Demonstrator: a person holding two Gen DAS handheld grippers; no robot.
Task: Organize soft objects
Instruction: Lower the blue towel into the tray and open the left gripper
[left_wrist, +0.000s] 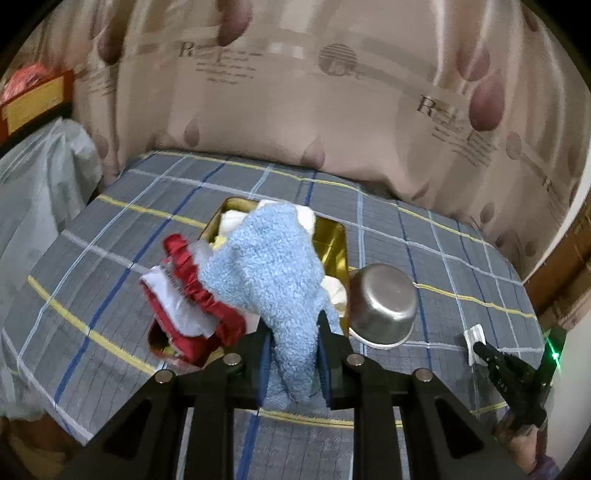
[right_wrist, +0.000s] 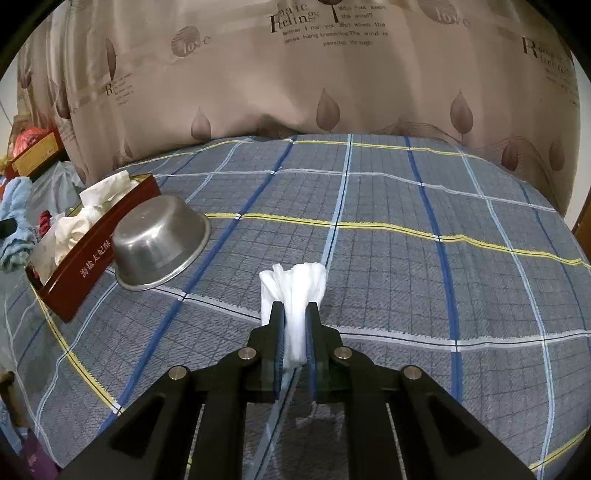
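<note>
A grey plaid bedsheet (right_wrist: 406, 258) meets a beige leaf-printed quilt (right_wrist: 295, 92) heaped behind it.

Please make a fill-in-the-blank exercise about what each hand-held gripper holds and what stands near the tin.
1. The left hand-held gripper is shut on a fluffy ____ cloth.
2. The right hand-held gripper pinches a ____ tissue.
3. The metal bowl lies ____ beside the tin.

Missing words: blue; white; upside down
</note>
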